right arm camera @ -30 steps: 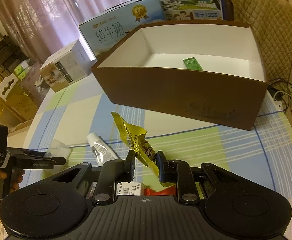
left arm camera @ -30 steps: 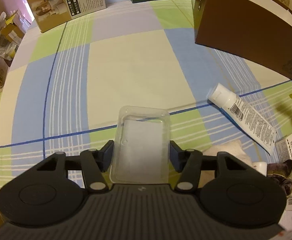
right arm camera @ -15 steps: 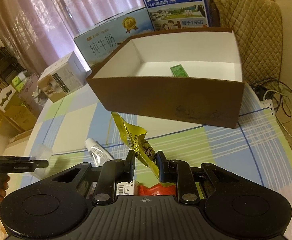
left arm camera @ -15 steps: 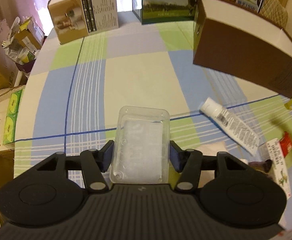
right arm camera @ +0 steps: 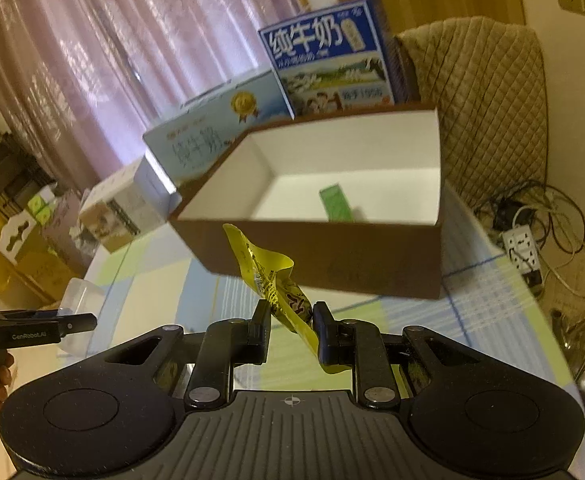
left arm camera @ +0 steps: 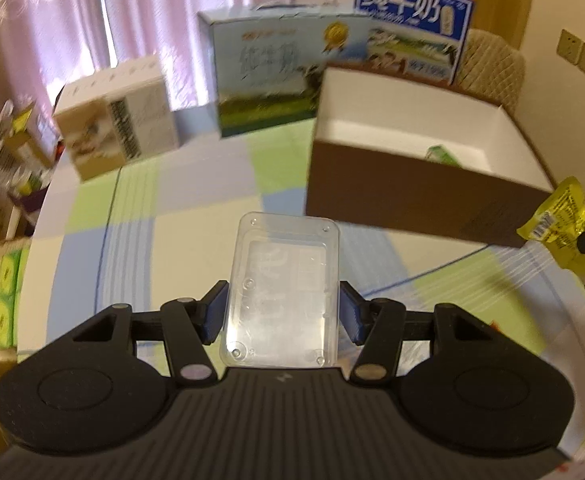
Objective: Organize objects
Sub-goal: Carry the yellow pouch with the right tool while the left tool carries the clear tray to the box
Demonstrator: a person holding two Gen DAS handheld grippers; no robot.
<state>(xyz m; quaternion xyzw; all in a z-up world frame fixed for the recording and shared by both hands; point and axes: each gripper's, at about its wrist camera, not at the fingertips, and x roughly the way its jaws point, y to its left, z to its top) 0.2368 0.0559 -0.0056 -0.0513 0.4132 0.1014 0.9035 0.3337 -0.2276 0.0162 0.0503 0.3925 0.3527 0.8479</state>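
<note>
I have the clear rectangular plastic tray [left arm camera: 282, 300] clamped in my left gripper [left arm camera: 282, 314] and the crinkled yellow foil packet [right arm camera: 270, 280] pinched in my right gripper [right arm camera: 290, 318], both short of the brown open-topped cardboard box [right arm camera: 332, 256] ahead, the right one nearer.

A lived-in room of a home, by the look of it. Pink curtains [right arm camera: 104, 52] hang at eleven o'clock, a quilted chair [right arm camera: 488, 92] stands at one o'clock behind a table with a checked tablecloth [left arm camera: 196, 216]. Milk cartons [right arm camera: 328, 56] (shop packaging, household stock) crowd the far edge, and a power strip [right arm camera: 526, 248] with tangled cords lies at three o'clock.
</note>
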